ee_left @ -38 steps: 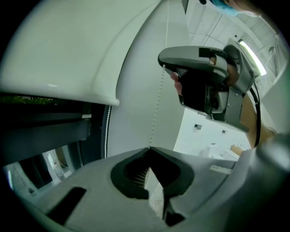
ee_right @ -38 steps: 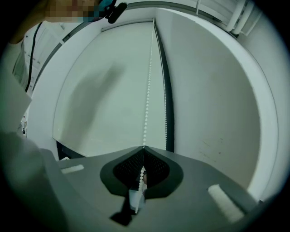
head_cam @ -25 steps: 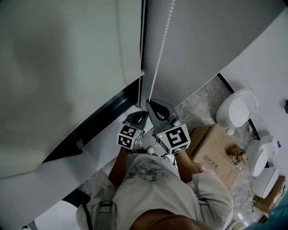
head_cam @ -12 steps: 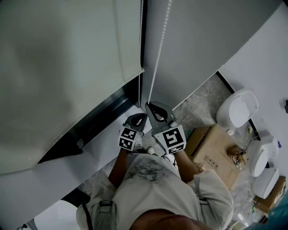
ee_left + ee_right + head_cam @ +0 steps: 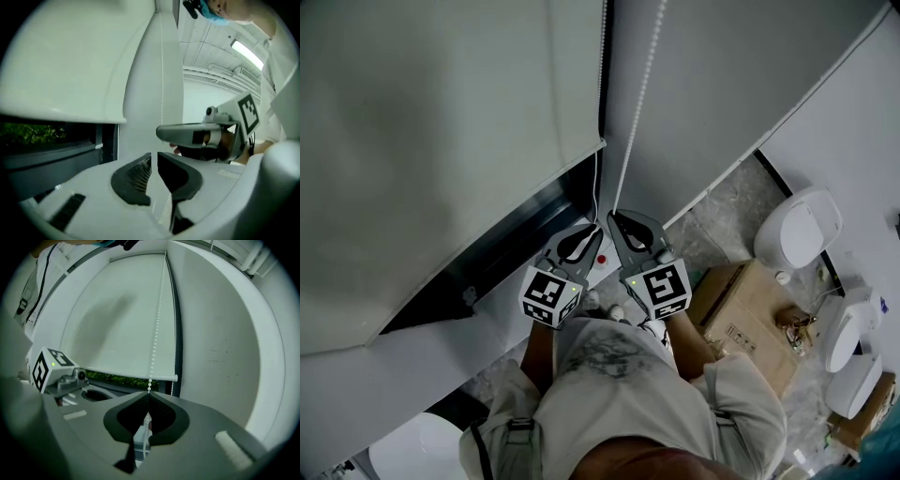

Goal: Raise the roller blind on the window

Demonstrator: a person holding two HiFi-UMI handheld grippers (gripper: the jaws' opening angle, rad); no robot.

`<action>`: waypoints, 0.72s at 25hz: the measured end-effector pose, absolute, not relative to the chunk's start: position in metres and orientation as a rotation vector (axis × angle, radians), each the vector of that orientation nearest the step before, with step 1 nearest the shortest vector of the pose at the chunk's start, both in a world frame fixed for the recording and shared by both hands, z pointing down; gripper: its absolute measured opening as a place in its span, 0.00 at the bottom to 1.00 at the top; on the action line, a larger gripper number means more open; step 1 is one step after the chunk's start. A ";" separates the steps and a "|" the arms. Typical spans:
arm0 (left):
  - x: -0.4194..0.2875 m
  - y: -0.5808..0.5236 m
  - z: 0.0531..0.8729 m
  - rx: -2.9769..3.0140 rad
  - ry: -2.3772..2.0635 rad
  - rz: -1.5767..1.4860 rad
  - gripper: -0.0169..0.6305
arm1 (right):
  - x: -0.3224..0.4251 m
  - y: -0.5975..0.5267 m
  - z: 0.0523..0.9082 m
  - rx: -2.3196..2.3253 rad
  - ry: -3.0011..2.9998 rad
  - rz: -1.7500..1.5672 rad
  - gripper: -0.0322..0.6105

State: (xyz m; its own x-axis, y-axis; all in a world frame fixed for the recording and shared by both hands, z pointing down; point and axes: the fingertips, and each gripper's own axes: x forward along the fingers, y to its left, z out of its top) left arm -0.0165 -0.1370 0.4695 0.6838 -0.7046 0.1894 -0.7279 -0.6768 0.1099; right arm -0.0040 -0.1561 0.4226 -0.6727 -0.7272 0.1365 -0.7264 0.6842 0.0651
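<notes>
R gripper [image 5: 148,395] is pinched on the bead chain [image 5: 157,324] at the window's right edge, prob. to stop slip-back. L gripper [image 5: 153,158] jaws have just been opening: narrow gap, nothing btwn them, likely freed to regrip. Roller blind [image 5: 441,141] covers most of the window; bottom strip bare.

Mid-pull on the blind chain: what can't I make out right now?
- Top of the roller blind: cut off by the head view's upper edge, too small in the right gripper view.
- The bead chain below the right gripper: hidden by its shut jaws and body.
- The left gripper, jaws just been opening with nothing between them: in its view the right gripper blocks the chain's lower run.
</notes>
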 end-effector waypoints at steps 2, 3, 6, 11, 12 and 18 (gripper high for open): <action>-0.019 -0.136 0.444 2.764 -1.173 0.169 0.11 | -0.004 -0.155 0.422 1.192 -2.742 -0.009 0.07; -0.019 -0.136 0.432 2.787 -1.172 0.154 0.11 | -0.005 -0.155 0.422 1.191 -2.742 -0.011 0.07; -0.014 -0.136 0.399 2.854 -1.162 0.112 0.12 | -0.004 -0.153 0.423 1.192 -2.743 -0.010 0.07; -0.007 -0.143 0.348 2.955 -1.191 0.029 0.13 | -0.007 -0.151 0.424 1.189 -2.742 -0.014 0.07; -0.006 -0.145 0.338 2.969 -1.192 -0.001 0.13 | -0.007 -0.151 0.424 1.189 -2.742 -0.014 0.07; -0.002 -0.154 0.292 3.039 -1.179 -0.098 0.15 | -0.007 -0.148 0.424 1.191 -2.742 -0.016 0.07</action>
